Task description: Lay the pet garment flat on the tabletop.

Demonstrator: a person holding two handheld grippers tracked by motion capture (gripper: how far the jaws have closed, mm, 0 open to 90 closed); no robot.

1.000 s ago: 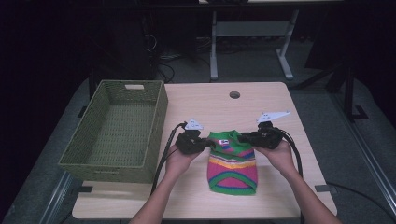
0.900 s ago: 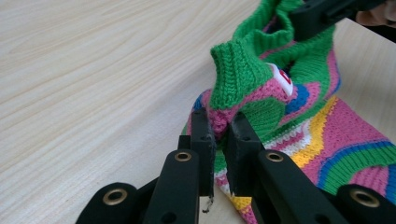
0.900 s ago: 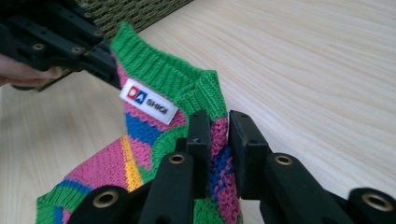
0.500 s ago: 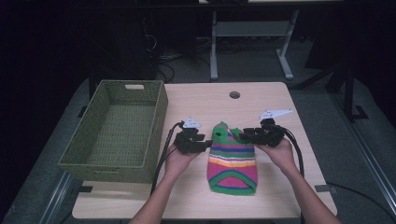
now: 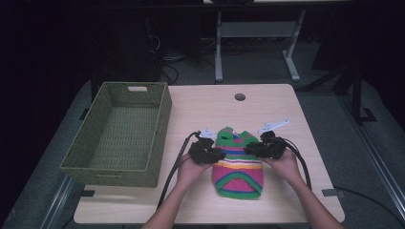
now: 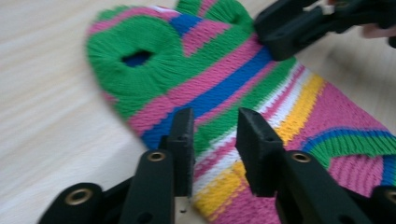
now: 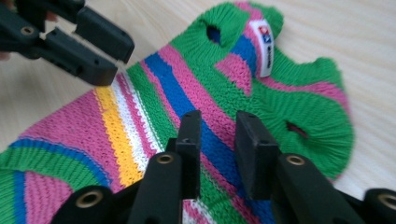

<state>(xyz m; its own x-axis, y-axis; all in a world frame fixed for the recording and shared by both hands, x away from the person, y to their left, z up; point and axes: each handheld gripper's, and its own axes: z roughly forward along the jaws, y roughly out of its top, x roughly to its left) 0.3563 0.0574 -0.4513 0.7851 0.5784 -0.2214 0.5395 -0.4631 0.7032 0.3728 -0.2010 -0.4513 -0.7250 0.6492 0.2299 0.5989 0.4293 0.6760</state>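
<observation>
High view: striped knitted sweater (image 5: 238, 164) flat near counter (image 5: 267, 102) front edge, green wicker basket (image 5: 122, 133) at left edge; left gripper view: left claw (image 6: 214, 135) closing, jaws apart over sweater's edge, gripping nothing; right gripper view: right claw (image 7: 217, 135) likewise.

Sweater (image 5: 237, 164): knitted stripes, green, pink, blue, white, yellow; green ribbing round armholes and collar; green hem with blue line, pink arc inside. White label (image 7: 265, 46) at neck with small red and blue marks. My left hand-held gripper (image 5: 216, 155): black, white plate on top, brass-coloured rivets on jaws in left gripper view. My right hand-held gripper (image 5: 252, 149): same black, same white plate. Cables black. Basket (image 5: 119, 167): olive-green weave. Counter (image 5: 272, 109): pale wood grain, dark round hole (image 5: 239, 97) near far edge.
</observation>
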